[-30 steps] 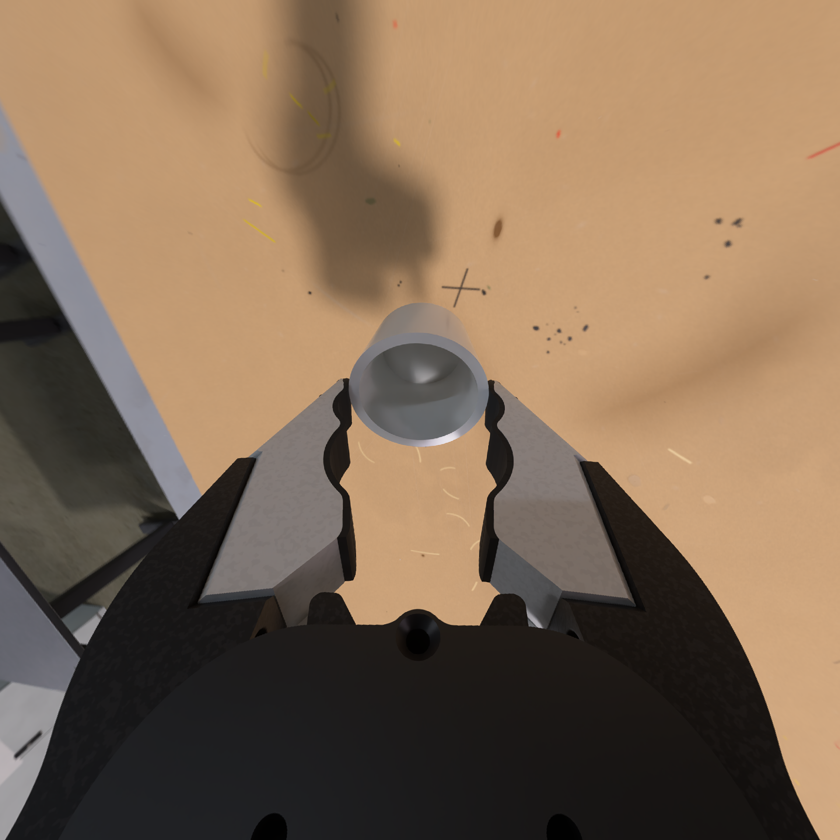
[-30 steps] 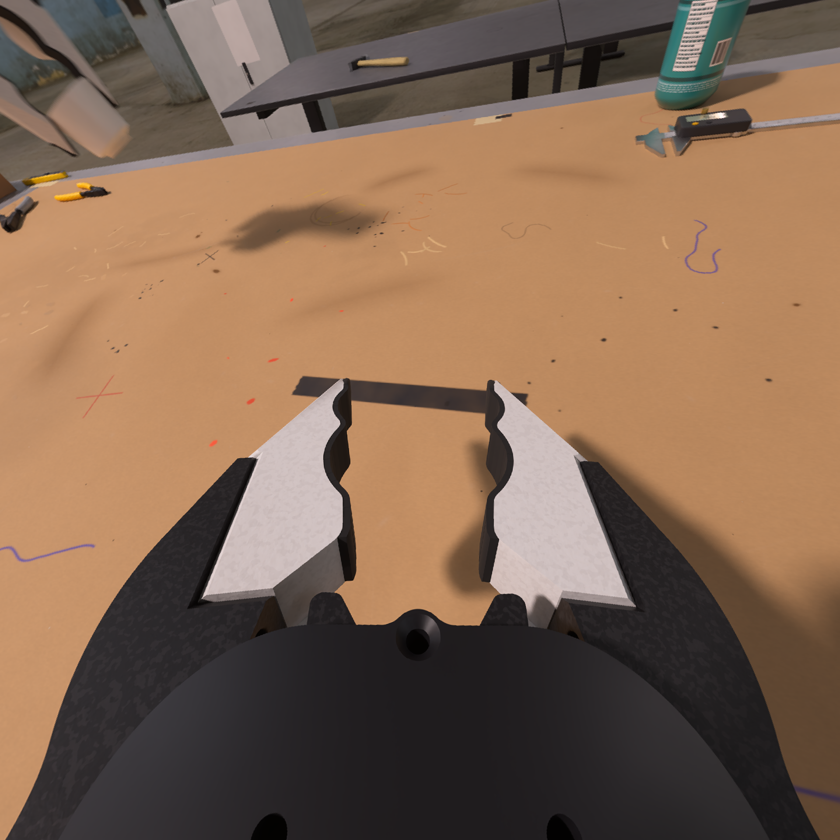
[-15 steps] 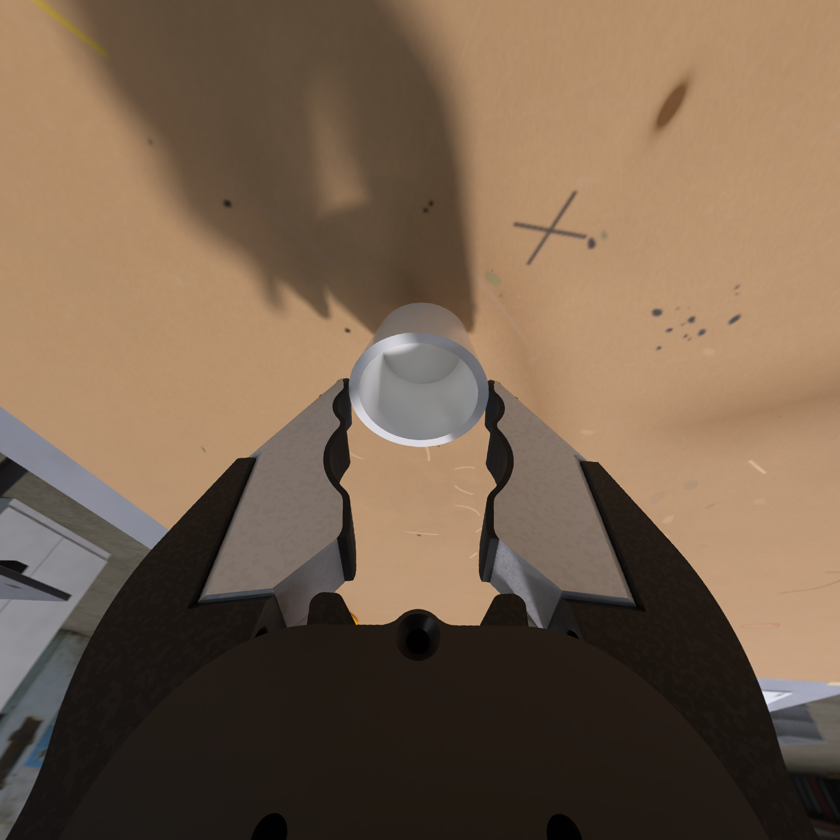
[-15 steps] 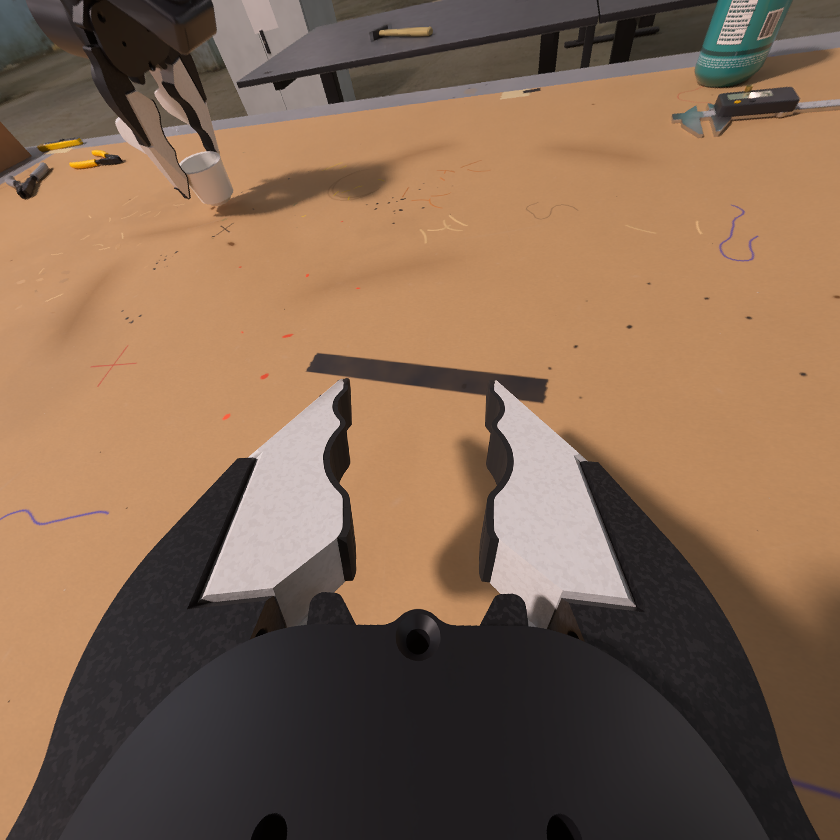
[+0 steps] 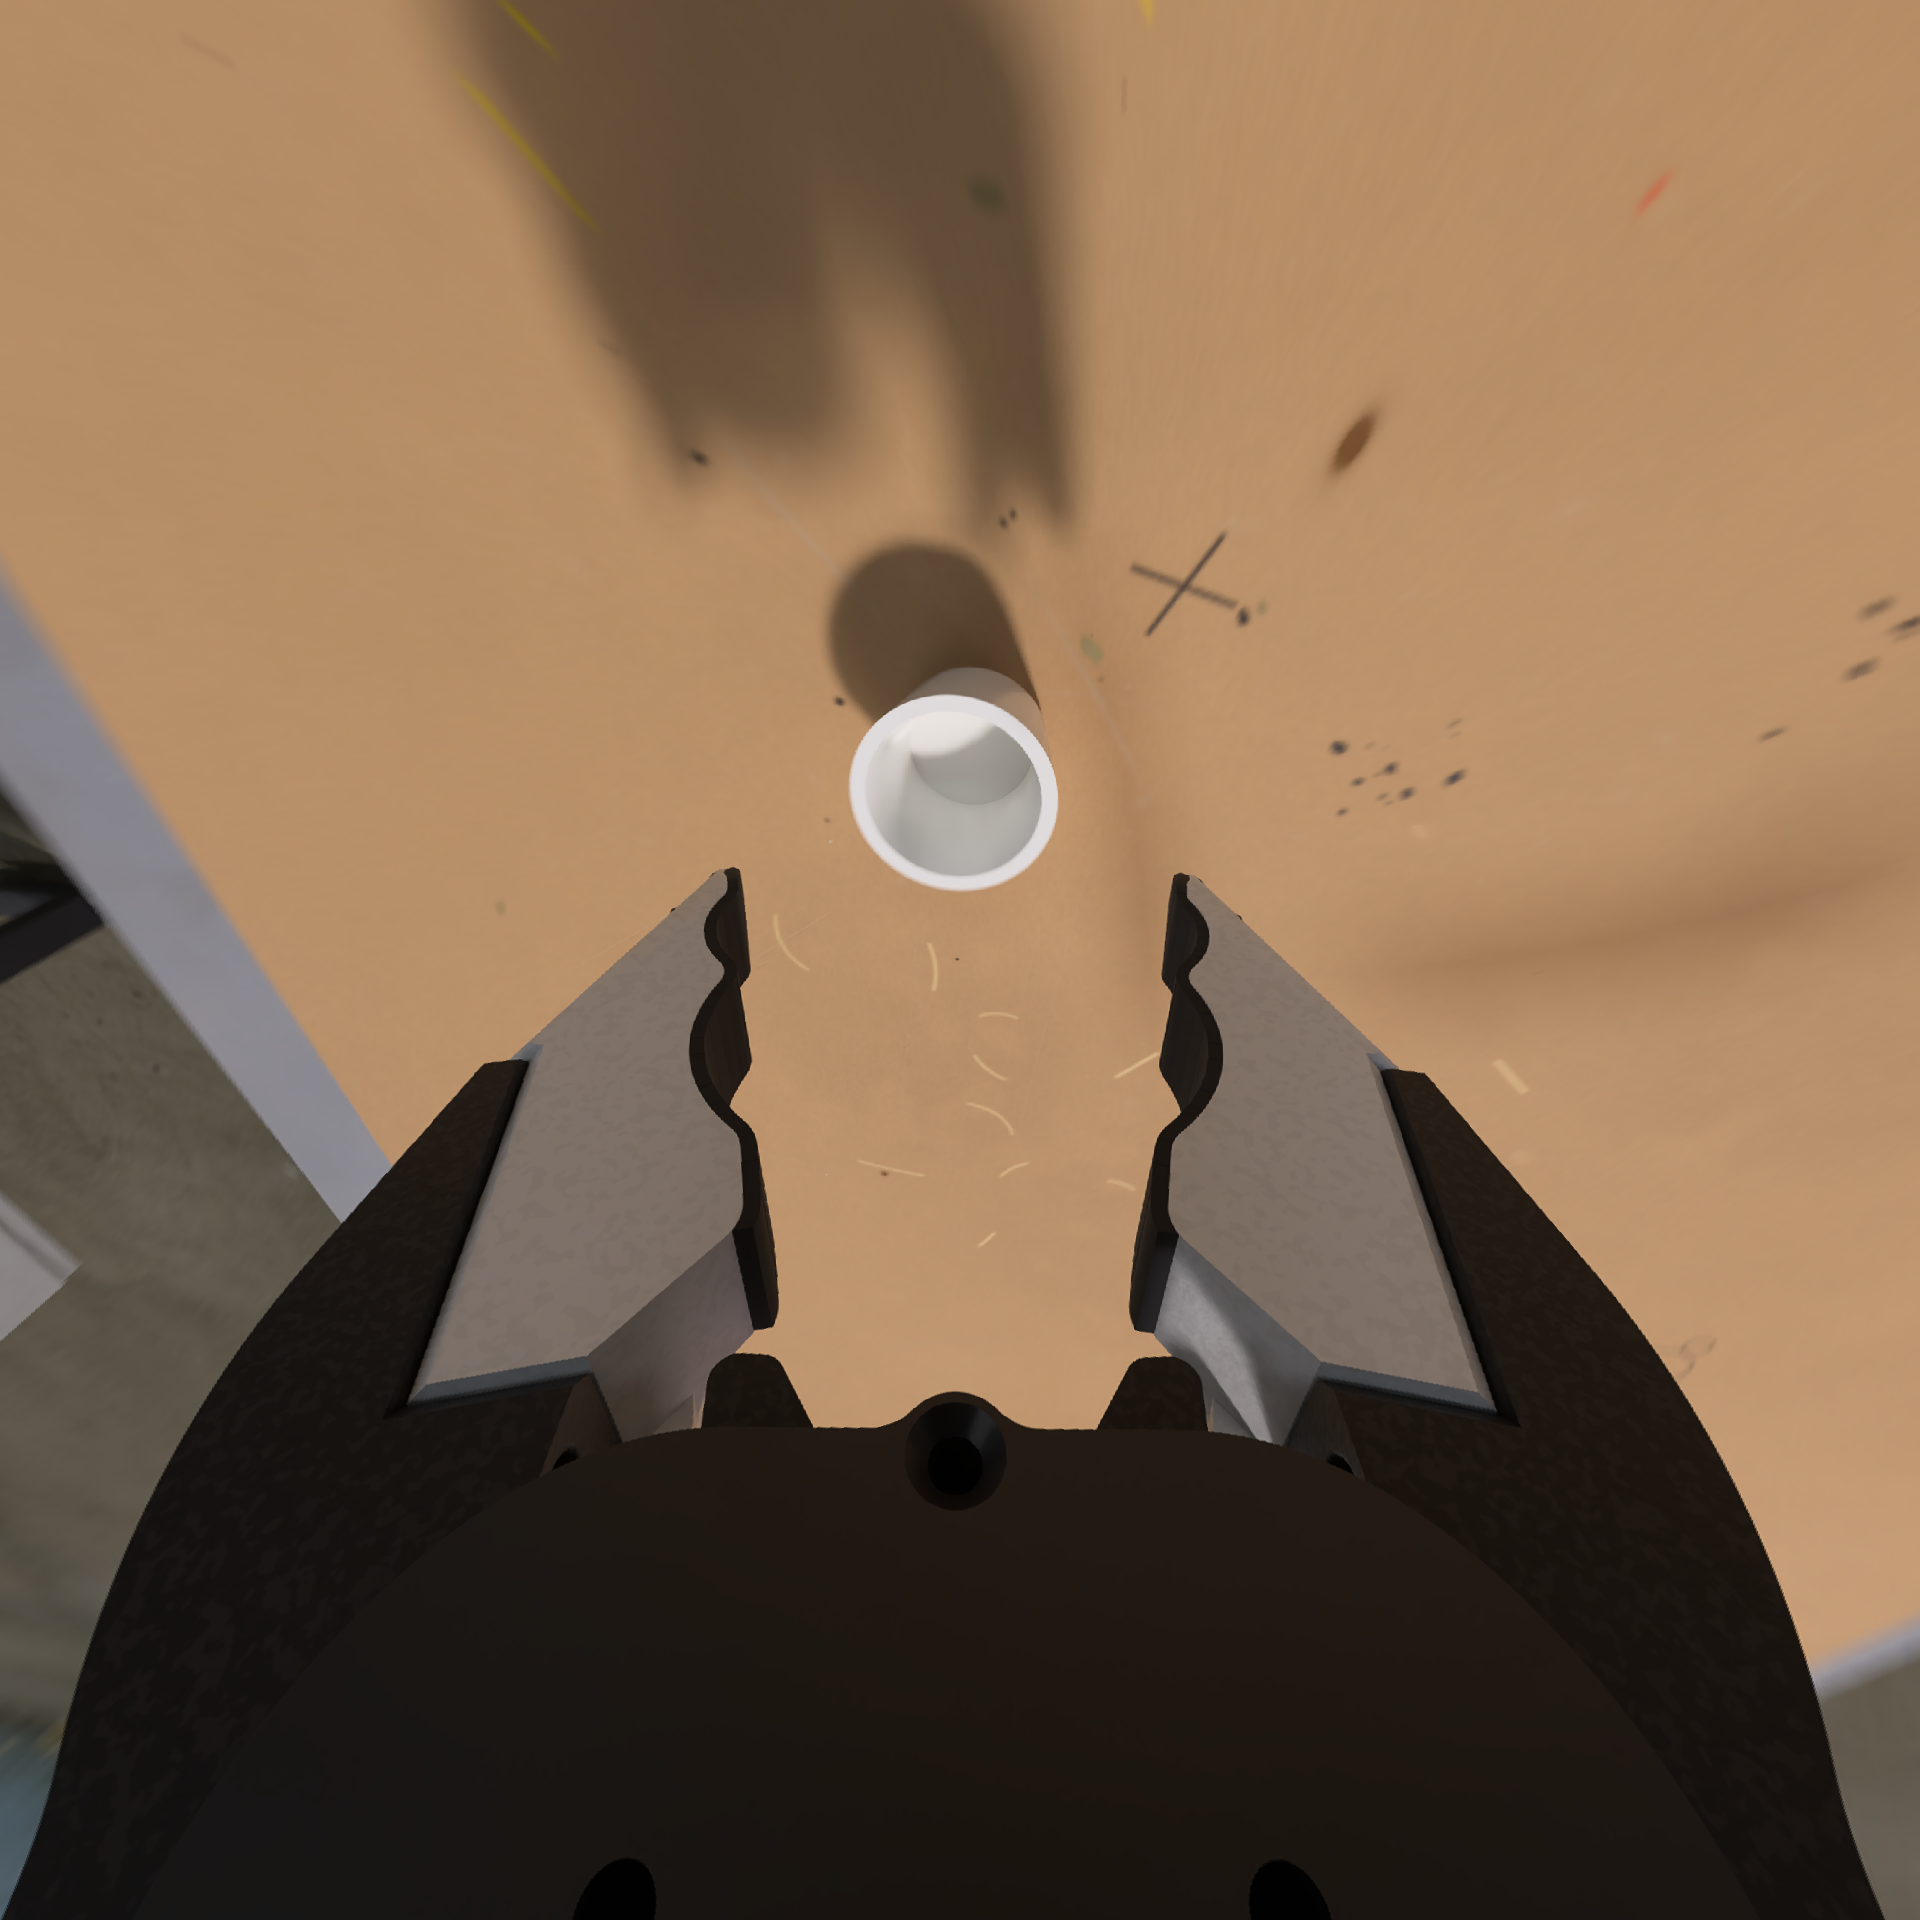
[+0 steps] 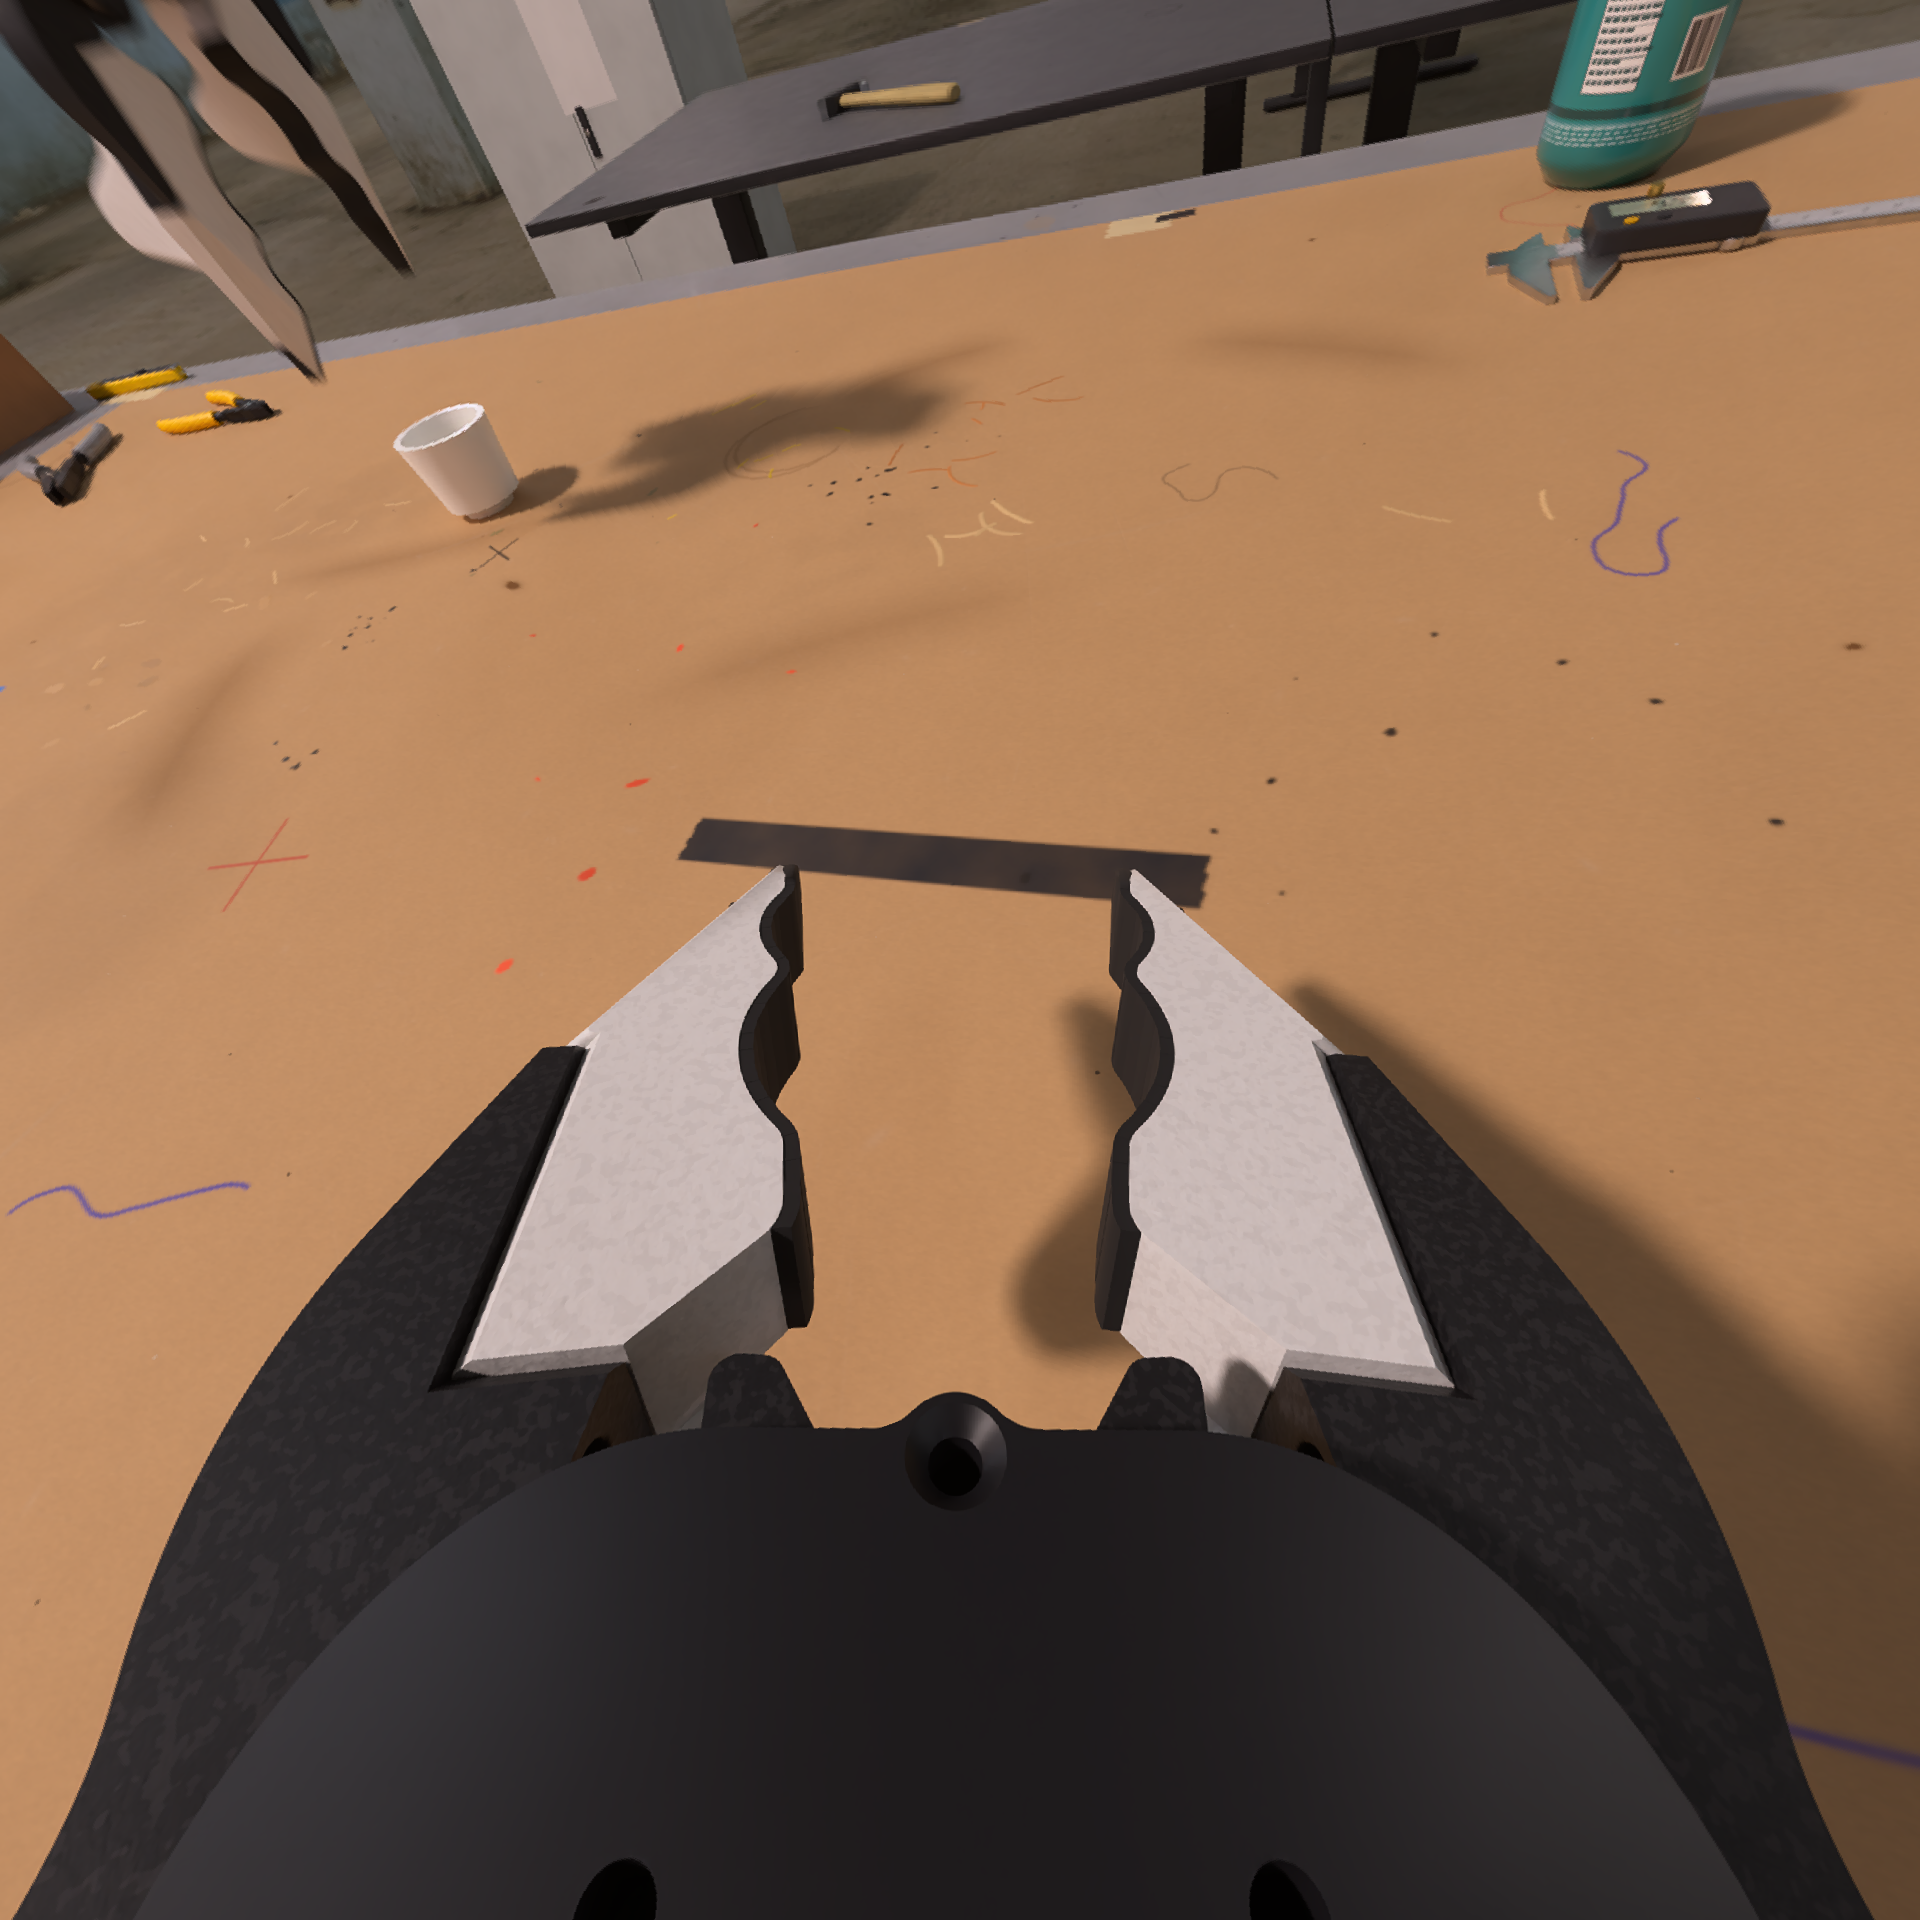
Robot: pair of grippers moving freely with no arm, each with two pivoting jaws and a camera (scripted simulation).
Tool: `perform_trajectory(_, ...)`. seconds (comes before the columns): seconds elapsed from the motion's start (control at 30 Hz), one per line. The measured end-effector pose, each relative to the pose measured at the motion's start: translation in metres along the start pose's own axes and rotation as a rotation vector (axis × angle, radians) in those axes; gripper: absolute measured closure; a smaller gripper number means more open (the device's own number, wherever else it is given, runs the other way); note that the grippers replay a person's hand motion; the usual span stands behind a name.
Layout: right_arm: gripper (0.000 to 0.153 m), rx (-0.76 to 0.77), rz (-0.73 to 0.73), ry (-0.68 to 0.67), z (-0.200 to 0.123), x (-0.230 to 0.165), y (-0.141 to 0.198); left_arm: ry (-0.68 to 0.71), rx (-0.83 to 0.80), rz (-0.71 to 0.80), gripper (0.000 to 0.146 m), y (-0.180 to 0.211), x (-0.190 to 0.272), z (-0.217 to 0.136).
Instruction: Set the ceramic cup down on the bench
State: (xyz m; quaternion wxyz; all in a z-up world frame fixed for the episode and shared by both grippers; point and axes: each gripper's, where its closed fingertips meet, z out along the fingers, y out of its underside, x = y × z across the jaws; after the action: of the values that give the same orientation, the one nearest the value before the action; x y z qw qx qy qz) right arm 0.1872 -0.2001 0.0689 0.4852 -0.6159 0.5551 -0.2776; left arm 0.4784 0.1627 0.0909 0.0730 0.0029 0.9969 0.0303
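The white ceramic cup (image 5: 953, 779) stands upright on the tan bench (image 5: 1455, 312), mouth up. My left gripper (image 5: 954, 883) is open and empty, above the cup and apart from it, looking down into it. The cup also shows in the right wrist view (image 6: 457, 459) at the far left of the bench, with the left gripper (image 6: 312, 322) raised above and to its left. My right gripper (image 6: 954, 883) is open and empty, low over the bench, just short of a strip of dark tape (image 6: 940, 857).
The bench's grey edge (image 5: 156, 883) runs at left, close to the cup. A teal bottle (image 6: 1631, 94) and a caliper (image 6: 1662, 223) lie far right. Yellow pliers (image 6: 213, 412) and a small tool (image 6: 68, 468) lie far left. A dark table with a hammer (image 6: 894, 99) stands behind.
My left gripper has opened and let go of the cup, then risen away from it. The cup now stands on the bench. My right gripper has barely moved.
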Motion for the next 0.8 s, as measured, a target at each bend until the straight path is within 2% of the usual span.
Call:
perform_trajectory(0.17, 0.093, -0.006, 0.011, -0.014, 0.001, -0.002, 0.003, -0.166, 0.391, -0.243, 0.071, 0.021, -0.004, -0.1)
perform_trajectory(0.23, 0.093, -0.015, 0.012, -0.019, 0.002, -0.003, 0.005, -0.246, 0.484, -0.364, 0.073, 0.044, -0.005, -0.122)
perform_trajectory(0.3, 0.093, -0.021, 0.01, -0.023, 0.003, -0.005, 0.006, -0.299, 0.526, -0.511, 0.073, 0.07, -0.004, -0.127)
perform_trajectory(0.43, 0.093, -0.022, -0.005, -0.031, 0.005, -0.012, 0.005, -0.33, 0.491, -0.757, 0.075, 0.115, 0.0, -0.105)
perform_trajectory(0.53, 0.093, -0.024, -0.03, -0.036, 0.008, -0.018, 0.003, -0.284, 0.465, -0.823, 0.077, 0.131, 0.005, -0.075)
perform_trajectory(0.6, 0.093, -0.025, -0.051, -0.037, 0.01, -0.021, 0.003, -0.227, 0.478, -0.761, 0.077, 0.129, 0.009, -0.055)
perform_trajectory(0.73, 0.093, -0.038, -0.076, -0.037, 0.016, -0.024, 0.005, -0.154, 0.483, -0.493, 0.076, 0.122, 0.02, -0.018)
perform_trajectory(0.8, 0.093, -0.047, -0.076, -0.036, 0.019, -0.024, 0.006, -0.096, 0.442, -0.458, 0.075, 0.121, 0.024, 0.001)
